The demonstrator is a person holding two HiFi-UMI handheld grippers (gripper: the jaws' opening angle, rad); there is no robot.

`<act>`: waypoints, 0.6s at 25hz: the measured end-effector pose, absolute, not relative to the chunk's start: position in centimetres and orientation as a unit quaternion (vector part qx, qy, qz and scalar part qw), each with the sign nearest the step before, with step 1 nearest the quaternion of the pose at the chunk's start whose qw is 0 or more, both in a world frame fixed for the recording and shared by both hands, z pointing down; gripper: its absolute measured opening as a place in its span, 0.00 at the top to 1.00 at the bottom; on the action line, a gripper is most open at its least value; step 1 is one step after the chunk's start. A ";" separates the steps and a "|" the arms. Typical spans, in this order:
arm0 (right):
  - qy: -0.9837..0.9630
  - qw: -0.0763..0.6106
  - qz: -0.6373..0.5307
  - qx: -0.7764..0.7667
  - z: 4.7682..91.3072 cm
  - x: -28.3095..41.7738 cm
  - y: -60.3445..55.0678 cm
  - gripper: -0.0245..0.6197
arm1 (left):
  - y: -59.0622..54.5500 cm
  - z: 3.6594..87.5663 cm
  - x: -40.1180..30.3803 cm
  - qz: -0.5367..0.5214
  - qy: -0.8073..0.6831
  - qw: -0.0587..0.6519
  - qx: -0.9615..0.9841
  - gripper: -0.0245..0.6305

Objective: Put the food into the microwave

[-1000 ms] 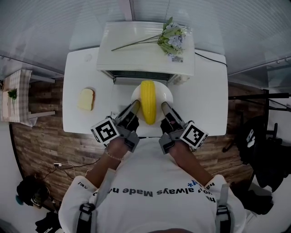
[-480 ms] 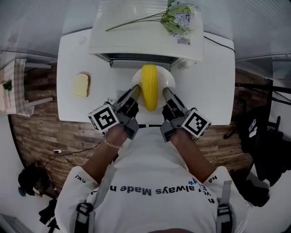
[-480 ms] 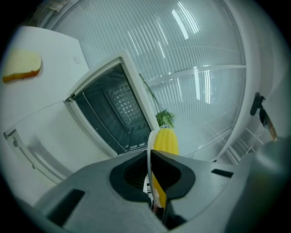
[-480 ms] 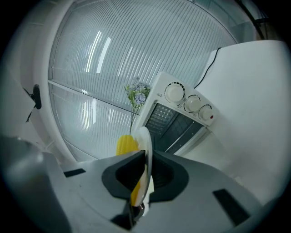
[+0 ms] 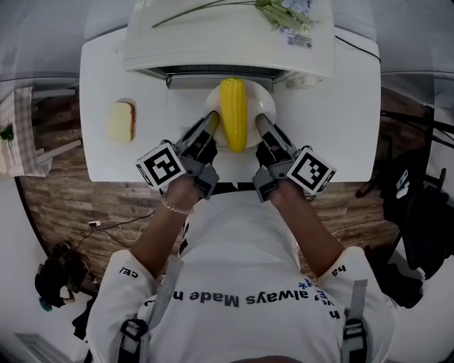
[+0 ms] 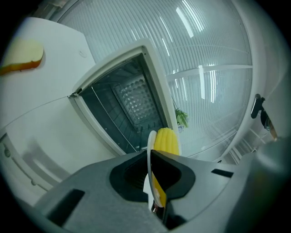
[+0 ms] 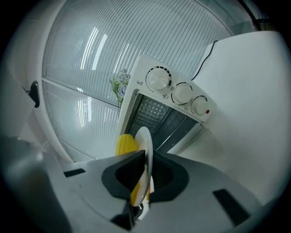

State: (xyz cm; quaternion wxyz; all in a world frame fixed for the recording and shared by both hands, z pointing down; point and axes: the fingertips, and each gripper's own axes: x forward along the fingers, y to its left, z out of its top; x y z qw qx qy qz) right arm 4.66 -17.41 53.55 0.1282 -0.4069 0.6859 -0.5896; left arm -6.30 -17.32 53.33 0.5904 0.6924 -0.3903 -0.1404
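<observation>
A yellow corn cob (image 5: 233, 113) lies on a white plate (image 5: 261, 103) held level in front of the open microwave (image 5: 227, 42). My left gripper (image 5: 209, 129) is shut on the plate's left rim and my right gripper (image 5: 262, 130) is shut on its right rim. In the left gripper view the plate rim (image 6: 149, 154) stands edge-on between the jaws with the corn (image 6: 166, 142) behind it, facing the dark oven cavity (image 6: 122, 109). The right gripper view shows the plate (image 7: 144, 157), corn (image 7: 126, 144) and the microwave's knobs (image 7: 182, 93).
A slice of bread (image 5: 121, 120) lies on the white table (image 5: 340, 120) to the left. A flower sprig (image 5: 273, 10) rests on top of the microwave. The lowered door (image 5: 186, 106) spans the table in front of the cavity. Wooden floor lies on both sides.
Both grippers have carried the plate with the corn forward, closer to the microwave's opening. The head view has shifted forward as well.
</observation>
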 end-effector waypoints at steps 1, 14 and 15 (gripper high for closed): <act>0.685 0.128 -0.590 -0.407 53.9 4.6 -17.6 0.92 | -17.5 53.7 -6.4 -0.141 -0.391 0.594 0.689 0.93; 0.669 0.115 -0.601 -0.421 60.6 3.5 -22.5 0.92 | -22.7 60.2 -7.6 -0.120 -0.397 0.601 0.684 0.93; 0.669 0.115 -0.602 -0.422 60.8 3.5 -22.5 0.92 | -22.7 60.5 -7.7 -0.119 -0.398 0.602 0.682 0.93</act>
